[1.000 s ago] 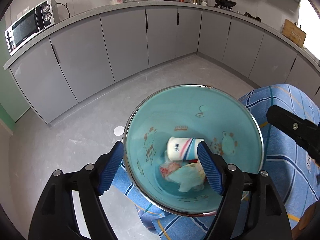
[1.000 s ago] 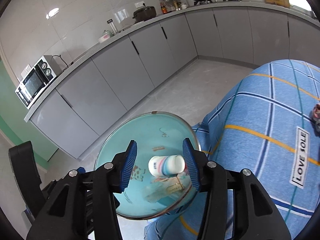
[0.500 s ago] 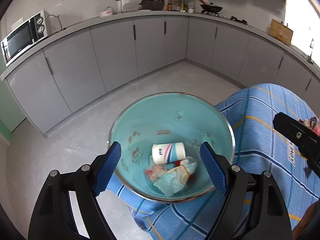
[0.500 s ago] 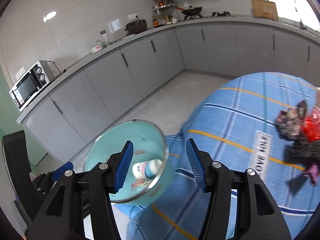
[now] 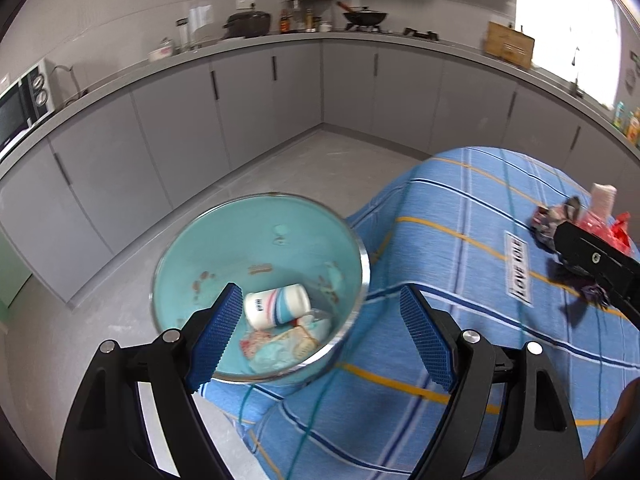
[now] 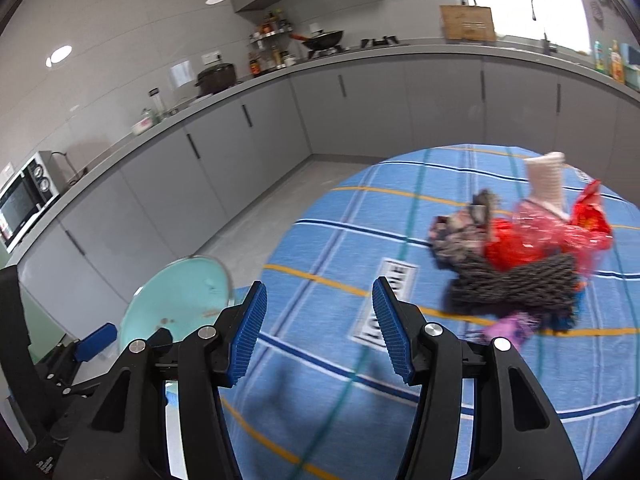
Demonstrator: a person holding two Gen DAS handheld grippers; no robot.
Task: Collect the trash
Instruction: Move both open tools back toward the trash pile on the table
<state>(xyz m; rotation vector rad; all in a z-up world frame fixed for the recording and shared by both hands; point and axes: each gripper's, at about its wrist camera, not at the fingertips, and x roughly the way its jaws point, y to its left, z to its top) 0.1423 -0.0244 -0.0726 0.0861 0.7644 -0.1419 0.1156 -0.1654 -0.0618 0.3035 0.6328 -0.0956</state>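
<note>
Blue ribbed pads of the left gripper (image 5: 322, 336) stand wide apart with nothing between them; it hangs tilted down over the near edge of the table, released. Just beyond its left pad sits the teal bowl (image 5: 256, 240) at the table's corner, with a small striped white bottle (image 5: 277, 309) lying on its side on crumpled wrappers (image 5: 280, 344) inside. The blue checked tablecloth (image 5: 460, 280) runs off to the right, where the right gripper's black finger crosses in front of a heap of trash.

The right gripper (image 6: 318, 330) is also empty, jaws parted, pointing down at bare cloth by a printed label (image 6: 384, 300). Ahead and to its right, well apart from the pads, lies the trash pile (image 6: 516, 256): red plastic wrap, a dark knitted piece, grey scraps and a pale cup (image 6: 546, 180) standing behind. Nothing lies between the pads and the pile. Grey cabinets (image 6: 360, 112) curve around behind.
</note>
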